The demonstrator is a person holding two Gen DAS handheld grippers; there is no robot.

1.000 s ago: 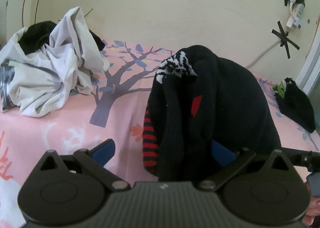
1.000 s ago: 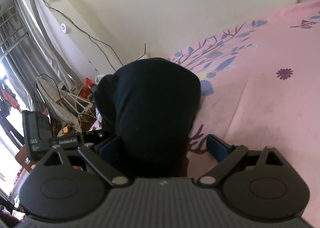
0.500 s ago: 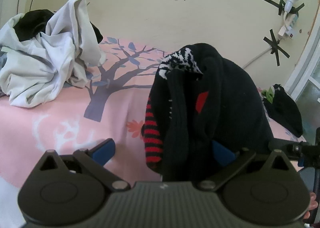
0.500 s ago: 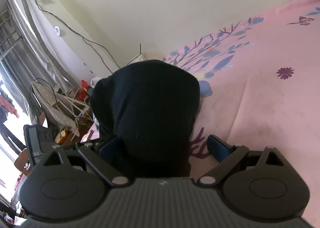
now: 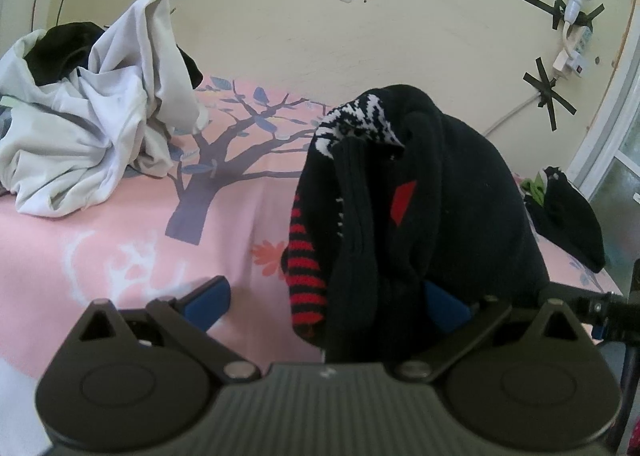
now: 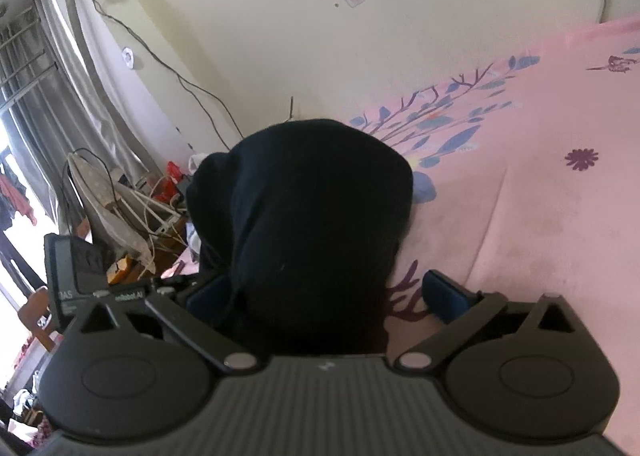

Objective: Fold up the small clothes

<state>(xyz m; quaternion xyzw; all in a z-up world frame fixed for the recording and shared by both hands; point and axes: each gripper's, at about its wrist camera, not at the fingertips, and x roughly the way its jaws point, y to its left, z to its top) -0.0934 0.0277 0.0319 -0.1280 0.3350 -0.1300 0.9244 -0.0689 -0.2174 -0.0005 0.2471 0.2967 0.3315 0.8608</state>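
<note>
Right wrist view: "AS" label on left hand-held gripper (image 6: 76, 276); both spread, black garment (image 6: 312, 224) draped across.

Black knit garment (image 5: 440, 196) showing red/black stripes at 7 o'clock edge, white/black speckled band at 12, one red patch near centre. Bedsheet (image 5: 120, 240) looking pink w/ grey-purple tree, blue leaves, white sprigs. Crumpled pile (image 5: 92, 128) at 10 o'clock showing white w/ black bits. Small heap (image 5: 568, 212) at 3 o'clock showing black + green. Gripper pads (image 5: 208, 296) showing blue; wall (image 5: 360, 36) showing cream.
</note>
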